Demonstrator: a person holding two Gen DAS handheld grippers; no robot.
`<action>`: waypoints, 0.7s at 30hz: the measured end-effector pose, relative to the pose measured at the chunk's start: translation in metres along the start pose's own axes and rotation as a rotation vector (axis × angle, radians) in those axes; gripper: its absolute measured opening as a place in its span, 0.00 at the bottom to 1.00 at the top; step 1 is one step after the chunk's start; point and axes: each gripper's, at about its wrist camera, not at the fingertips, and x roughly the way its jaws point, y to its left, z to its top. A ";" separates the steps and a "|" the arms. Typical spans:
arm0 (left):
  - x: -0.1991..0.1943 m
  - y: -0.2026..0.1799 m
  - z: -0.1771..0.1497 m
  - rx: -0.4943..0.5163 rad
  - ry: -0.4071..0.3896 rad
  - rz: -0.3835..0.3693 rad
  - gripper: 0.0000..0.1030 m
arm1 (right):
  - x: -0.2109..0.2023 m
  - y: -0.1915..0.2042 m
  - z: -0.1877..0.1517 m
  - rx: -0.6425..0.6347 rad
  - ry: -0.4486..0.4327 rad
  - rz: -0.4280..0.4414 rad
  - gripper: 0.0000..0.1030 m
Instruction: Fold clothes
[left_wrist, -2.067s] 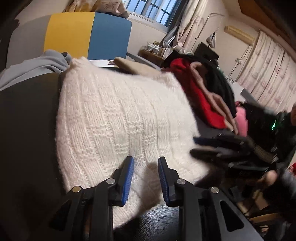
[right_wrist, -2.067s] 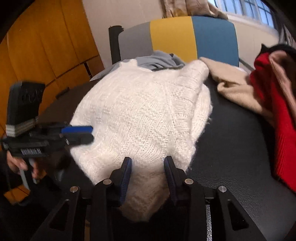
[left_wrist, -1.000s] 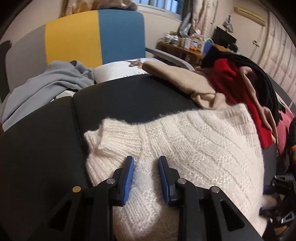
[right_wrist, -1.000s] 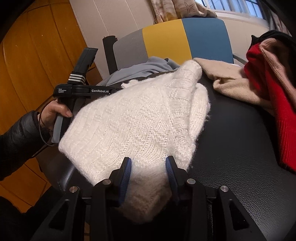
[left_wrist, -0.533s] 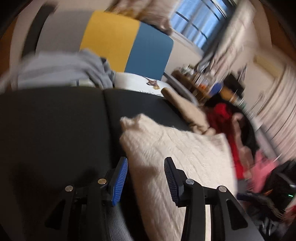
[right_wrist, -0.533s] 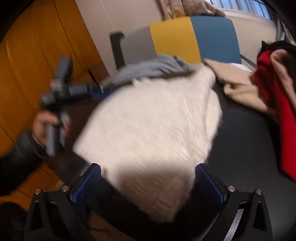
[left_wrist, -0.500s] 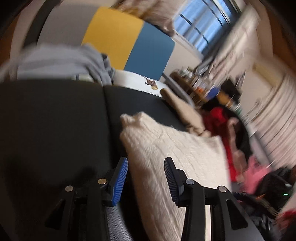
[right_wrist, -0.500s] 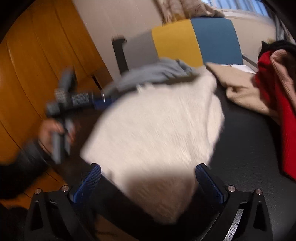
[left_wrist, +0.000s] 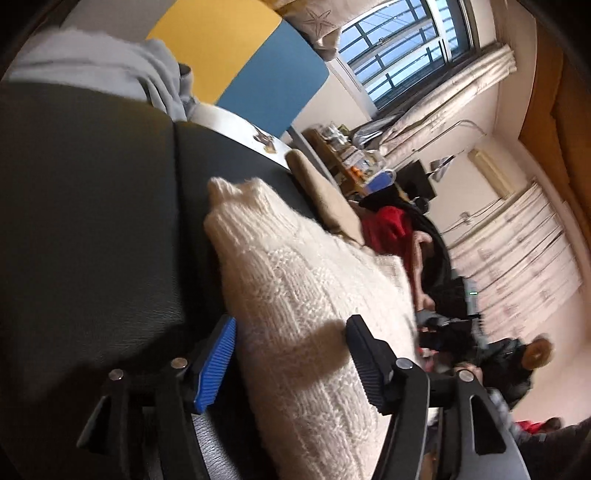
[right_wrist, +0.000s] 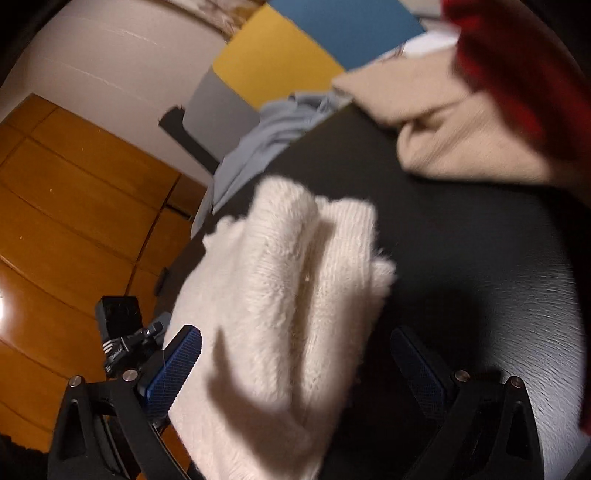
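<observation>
Both claws sprung open since a second ago, when each pinched the sweater. Left gripper (left_wrist: 291, 354) now spread wide astride the sweater (left_wrist: 306, 295), nothing held; left pad (left_wrist: 218, 365) at the knit's edge, contact unclear. Right gripper (right_wrist: 295, 365) gaping too, empty, with the sweater (right_wrist: 280, 295) lying loose between the jaws. Sweater dropped as a narrow folded bundle on the black top (left_wrist: 92, 203), ribbed end toward the chair (left_wrist: 258, 74). Looks like a fold just finished and released; next probably a tidy-up or a move to the pile (left_wrist: 391, 229), red and black. Beige garment (right_wrist: 461, 140) and grey garment (right_wrist: 266, 133) wait near the far edge.

Hard to read: both views tilted and smeared by motion. Near end of the sweater cut off under both grippers, so fold neatness not checkable. Layers underneath hidden. Other gripper in each view only a dark blur. Person's hands mostly out of frame
</observation>
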 end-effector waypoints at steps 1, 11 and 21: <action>0.002 0.002 0.001 -0.016 0.002 -0.016 0.64 | 0.007 -0.002 0.003 0.003 0.025 0.003 1.00; 0.033 -0.008 0.002 -0.040 0.081 -0.008 0.79 | 0.028 -0.003 0.008 -0.058 0.075 0.079 1.00; 0.023 -0.024 -0.017 -0.025 0.034 -0.014 0.46 | 0.033 0.003 0.003 -0.055 0.022 0.043 0.59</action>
